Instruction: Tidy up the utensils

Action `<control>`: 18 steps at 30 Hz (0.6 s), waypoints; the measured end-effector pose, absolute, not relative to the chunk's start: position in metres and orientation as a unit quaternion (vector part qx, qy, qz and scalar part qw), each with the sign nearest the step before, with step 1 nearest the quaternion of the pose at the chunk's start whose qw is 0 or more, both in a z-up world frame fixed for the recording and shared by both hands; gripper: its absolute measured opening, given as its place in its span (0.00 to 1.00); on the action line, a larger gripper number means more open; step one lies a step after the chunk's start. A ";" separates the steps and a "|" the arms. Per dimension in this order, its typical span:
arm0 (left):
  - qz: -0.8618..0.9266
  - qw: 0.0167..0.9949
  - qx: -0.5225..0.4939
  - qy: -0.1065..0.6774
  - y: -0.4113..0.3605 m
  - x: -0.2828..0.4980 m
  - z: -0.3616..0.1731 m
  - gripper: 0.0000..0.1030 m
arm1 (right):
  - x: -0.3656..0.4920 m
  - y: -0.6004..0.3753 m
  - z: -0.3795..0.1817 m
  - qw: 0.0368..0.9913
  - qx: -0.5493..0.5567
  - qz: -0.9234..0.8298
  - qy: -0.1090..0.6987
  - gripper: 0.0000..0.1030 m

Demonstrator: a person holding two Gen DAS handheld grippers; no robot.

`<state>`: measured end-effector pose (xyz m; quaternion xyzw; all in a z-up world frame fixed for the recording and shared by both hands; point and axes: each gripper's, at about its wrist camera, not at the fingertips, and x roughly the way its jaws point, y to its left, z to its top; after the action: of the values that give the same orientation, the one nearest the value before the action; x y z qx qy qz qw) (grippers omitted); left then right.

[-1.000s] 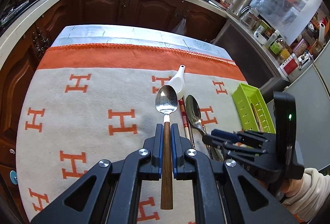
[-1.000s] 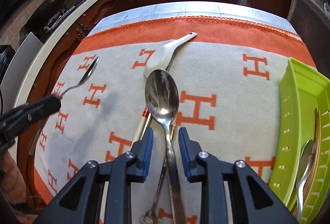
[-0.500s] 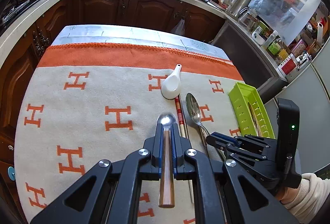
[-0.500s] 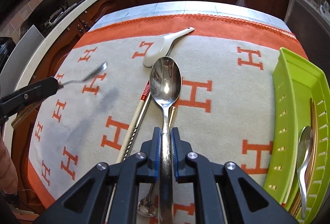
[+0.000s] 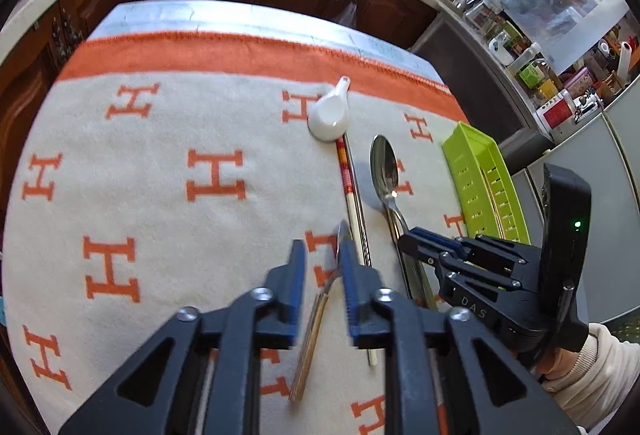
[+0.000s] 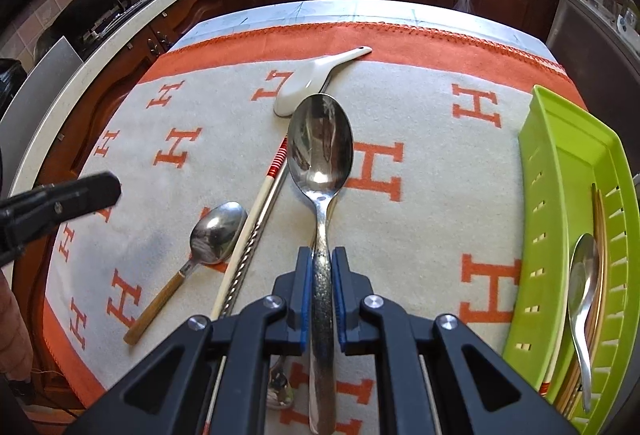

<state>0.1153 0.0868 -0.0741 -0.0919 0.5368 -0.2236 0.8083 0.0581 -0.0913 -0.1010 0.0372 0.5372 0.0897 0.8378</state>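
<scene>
My left gripper [image 5: 322,251] hangs just above the cloth with its jaws opening. A wooden-handled spoon [image 5: 308,351] lies loose under them, pressed by neither pad. The right wrist view shows that spoon [image 6: 218,231] flat on the cloth beside a pair of chopsticks [image 6: 260,207], with the left gripper [image 6: 114,187] off to its left. My right gripper [image 6: 322,259] is shut on the handle of a large steel spoon [image 6: 320,151], bowl pointing away. The left wrist view shows this steel spoon [image 5: 384,171] and the right gripper [image 5: 420,239] to the right.
A white ceramic spoon [image 6: 308,83] rests at the far end of the chopsticks. A green slotted tray [image 6: 560,163] at the right holds a steel spoon [image 6: 584,275] and chopsticks. Another small spoon [image 6: 280,387] lies under my right gripper. Cabinets and a counter ring the table.
The left gripper sank and its jaws parted, leaving the wooden-handled spoon on the cloth by the chopsticks. The right gripper shut on the steel spoon's handle and has kept hold of it.
</scene>
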 end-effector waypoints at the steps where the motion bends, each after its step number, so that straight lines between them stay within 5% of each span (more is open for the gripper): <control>1: -0.225 0.806 -0.090 0.540 0.086 0.115 -0.077 0.31 | 0.058 -0.091 -0.101 0.837 0.036 0.090 0.538 0.09; 12: -0.248 0.781 -0.053 0.571 0.047 0.123 -0.116 0.33 | 0.054 -0.089 -0.103 0.835 0.047 0.097 0.540 0.10; 18: -0.257 0.782 -0.047 0.566 0.037 0.130 -0.118 0.07 | 0.054 -0.089 -0.104 0.830 0.047 0.104 0.546 0.10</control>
<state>0.1304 0.0367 -0.1175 -0.0472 0.5658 -0.2571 0.7820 0.0539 -0.0885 -0.1040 0.0472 0.5465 0.1039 0.8297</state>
